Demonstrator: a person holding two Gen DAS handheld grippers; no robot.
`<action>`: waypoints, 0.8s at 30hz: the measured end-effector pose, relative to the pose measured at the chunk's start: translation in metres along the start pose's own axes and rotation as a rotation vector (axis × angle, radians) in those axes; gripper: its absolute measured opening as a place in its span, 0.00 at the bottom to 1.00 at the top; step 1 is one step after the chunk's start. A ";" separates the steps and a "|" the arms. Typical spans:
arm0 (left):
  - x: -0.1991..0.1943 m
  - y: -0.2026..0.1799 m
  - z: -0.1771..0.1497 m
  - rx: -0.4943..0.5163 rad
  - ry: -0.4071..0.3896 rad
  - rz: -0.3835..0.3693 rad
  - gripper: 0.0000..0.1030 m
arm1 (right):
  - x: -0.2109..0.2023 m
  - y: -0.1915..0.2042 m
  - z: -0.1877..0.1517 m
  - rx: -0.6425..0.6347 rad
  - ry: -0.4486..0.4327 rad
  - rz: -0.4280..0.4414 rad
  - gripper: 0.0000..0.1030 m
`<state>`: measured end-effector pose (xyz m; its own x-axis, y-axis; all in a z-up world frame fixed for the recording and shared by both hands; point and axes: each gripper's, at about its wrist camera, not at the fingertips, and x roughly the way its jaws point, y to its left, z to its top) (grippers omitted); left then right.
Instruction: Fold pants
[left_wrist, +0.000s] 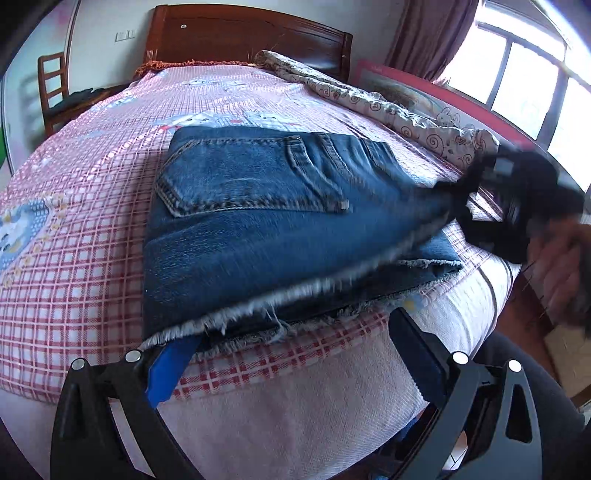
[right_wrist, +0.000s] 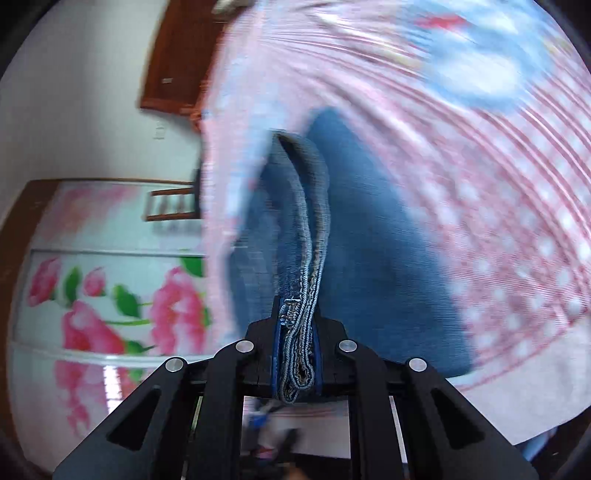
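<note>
Left wrist view: folded blue denim pants (left_wrist: 258, 221) with frayed pale hems lie on the pink-and-white checked bedspread (left_wrist: 74, 240) of a bed, their back pocket uppermost and their hems toward the near bed edge. The left gripper (left_wrist: 291, 354) stands at that edge with its jaws wide apart; its blue-padded finger (left_wrist: 170, 369) is partly hidden under the frayed hem, while the opposite black finger (left_wrist: 417, 354) is clear of the cloth, just beside the hem. Whether the tucked finger presses on the denim cannot be told. To the right of the pants, the right gripper (left_wrist: 465, 192) is smeared by motion and cut off by the picture's rim, as is the blurred hand (left_wrist: 565, 266) behind it; its tip meets the right end of the pants. Beyond the pants, a cream quilt with a swirl print (left_wrist: 388, 103) lies along the bed's far side, below a dark wooden headboard (left_wrist: 243, 40). A wooden chair (left_wrist: 51, 88) stands left of the headboard, partly cropped.

Right wrist view: the right gripper (right_wrist: 295, 347) has its jaws narrowed onto a stitched, doubled edge of the pants (right_wrist: 310, 236), which runs away from the jaws and down to the bedspread (right_wrist: 480, 184). Most of this view is motion-blurred; the bedspread pattern is unreadable. A white panel printed with pink flowers (right_wrist: 110, 288) fills the left side.
</note>
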<state>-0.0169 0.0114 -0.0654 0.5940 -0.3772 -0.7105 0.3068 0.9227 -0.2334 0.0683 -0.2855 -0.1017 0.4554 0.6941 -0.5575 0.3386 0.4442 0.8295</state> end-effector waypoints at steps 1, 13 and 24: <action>0.001 -0.001 -0.002 0.009 -0.002 0.004 0.97 | 0.006 -0.015 -0.001 0.023 -0.002 0.011 0.08; -0.067 0.004 0.004 0.064 -0.012 -0.199 0.97 | -0.008 0.015 0.000 -0.080 -0.032 0.019 0.11; -0.018 0.091 0.128 -0.413 -0.128 -0.439 0.98 | -0.017 0.007 -0.002 -0.140 -0.067 -0.052 0.11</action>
<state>0.0959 0.0917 0.0110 0.5699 -0.7119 -0.4104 0.2451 0.6240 -0.7420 0.0615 -0.2927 -0.0863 0.4959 0.6306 -0.5970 0.2470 0.5566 0.7932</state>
